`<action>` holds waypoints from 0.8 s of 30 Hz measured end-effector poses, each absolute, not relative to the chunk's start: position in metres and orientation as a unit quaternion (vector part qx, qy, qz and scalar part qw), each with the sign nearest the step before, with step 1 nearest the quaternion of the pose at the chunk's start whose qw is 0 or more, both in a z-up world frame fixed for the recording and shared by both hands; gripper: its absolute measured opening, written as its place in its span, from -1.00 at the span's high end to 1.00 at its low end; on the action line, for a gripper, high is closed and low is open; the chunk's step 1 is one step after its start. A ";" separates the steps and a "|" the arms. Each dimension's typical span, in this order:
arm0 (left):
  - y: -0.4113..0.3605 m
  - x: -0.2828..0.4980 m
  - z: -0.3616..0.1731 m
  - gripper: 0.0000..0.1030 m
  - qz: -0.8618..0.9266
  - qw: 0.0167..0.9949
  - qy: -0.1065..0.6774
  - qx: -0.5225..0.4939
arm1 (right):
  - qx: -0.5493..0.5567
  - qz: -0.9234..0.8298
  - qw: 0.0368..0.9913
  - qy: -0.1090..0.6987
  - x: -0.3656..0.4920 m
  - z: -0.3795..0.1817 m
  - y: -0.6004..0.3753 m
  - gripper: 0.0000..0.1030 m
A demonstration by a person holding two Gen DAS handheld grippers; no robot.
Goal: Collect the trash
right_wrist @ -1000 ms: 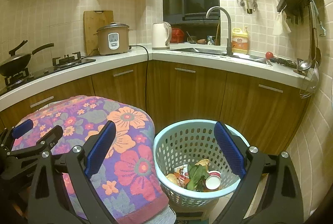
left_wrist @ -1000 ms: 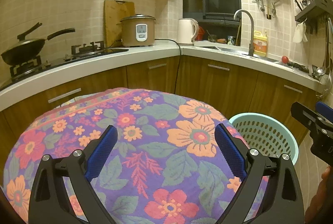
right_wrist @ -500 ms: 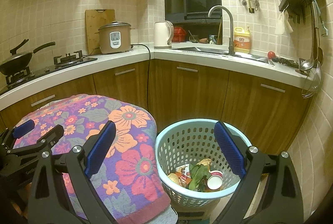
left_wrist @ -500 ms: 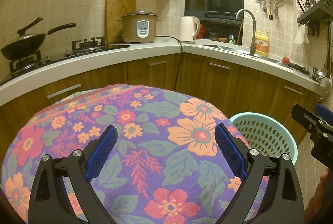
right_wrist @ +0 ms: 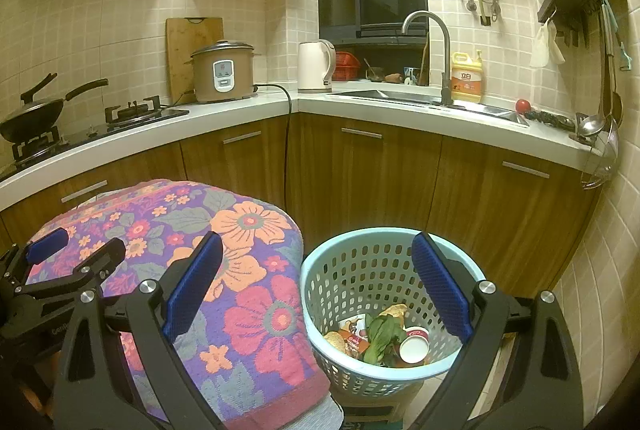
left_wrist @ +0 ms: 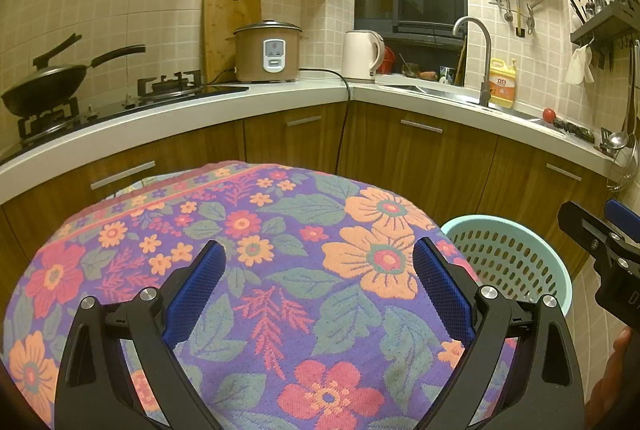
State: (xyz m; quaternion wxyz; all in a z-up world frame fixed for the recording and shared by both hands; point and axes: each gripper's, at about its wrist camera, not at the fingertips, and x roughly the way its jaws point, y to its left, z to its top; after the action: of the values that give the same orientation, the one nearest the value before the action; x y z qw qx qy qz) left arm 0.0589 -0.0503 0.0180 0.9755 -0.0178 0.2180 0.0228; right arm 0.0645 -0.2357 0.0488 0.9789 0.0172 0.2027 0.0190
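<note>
Trash [right_wrist: 380,338] (greens, paper cup, wrappers) is seen piled in the light-blue basket [right_wrist: 320,326] just beside the floral-cloth-covered surface [left_wrist: 280,230], with the left hand-held gripper [left_wrist: 320,294] and right hand-held gripper [right_wrist: 316,290] both held wide open and empty.

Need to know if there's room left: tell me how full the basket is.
Partly full. The right wrist view shows the basket holding trash only at the bottom: greens, a cup, wrappers. Walls above are bare.
</note>
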 end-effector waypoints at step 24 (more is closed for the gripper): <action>-0.051 0.059 0.018 -0.79 0.022 0.975 0.218 -0.018 | 0.018 0.021 0.979 0.204 0.065 0.047 -0.234 -0.76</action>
State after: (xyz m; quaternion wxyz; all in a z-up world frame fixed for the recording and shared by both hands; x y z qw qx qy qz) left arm 0.0586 -0.0512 0.0178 0.9755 -0.0178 0.2182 0.0223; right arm 0.0650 -0.2339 0.0468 0.9786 0.0178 0.2039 0.0210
